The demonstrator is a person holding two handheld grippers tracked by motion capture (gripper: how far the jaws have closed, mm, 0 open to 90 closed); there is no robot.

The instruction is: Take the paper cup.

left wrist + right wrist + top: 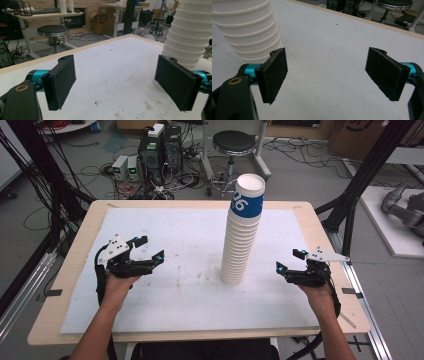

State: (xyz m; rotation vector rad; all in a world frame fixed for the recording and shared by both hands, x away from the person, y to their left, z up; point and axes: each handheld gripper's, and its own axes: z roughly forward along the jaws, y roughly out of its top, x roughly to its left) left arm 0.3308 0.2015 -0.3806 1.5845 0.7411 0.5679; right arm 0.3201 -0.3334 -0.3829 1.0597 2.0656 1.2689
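Observation:
A tall stack of white paper cups (243, 232) stands upside down on the white table mat (190, 235), its top cup banded blue. The stack leans slightly right. My left gripper (149, 249) rests at the mat's left, open and empty, well left of the stack. My right gripper (290, 260) sits at the mat's right, open and empty, a short way right of the stack's base. In the left gripper view the cup stack (190, 37) rises behind the right jaw. In the right gripper view the stack (247, 27) stands behind the left jaw.
The wooden table edge (65, 265) frames the mat. Beyond the far edge stand a black stool (233, 142), computer boxes (159, 150) and loose cables on the floor. Black frame posts (360, 180) rise at the right.

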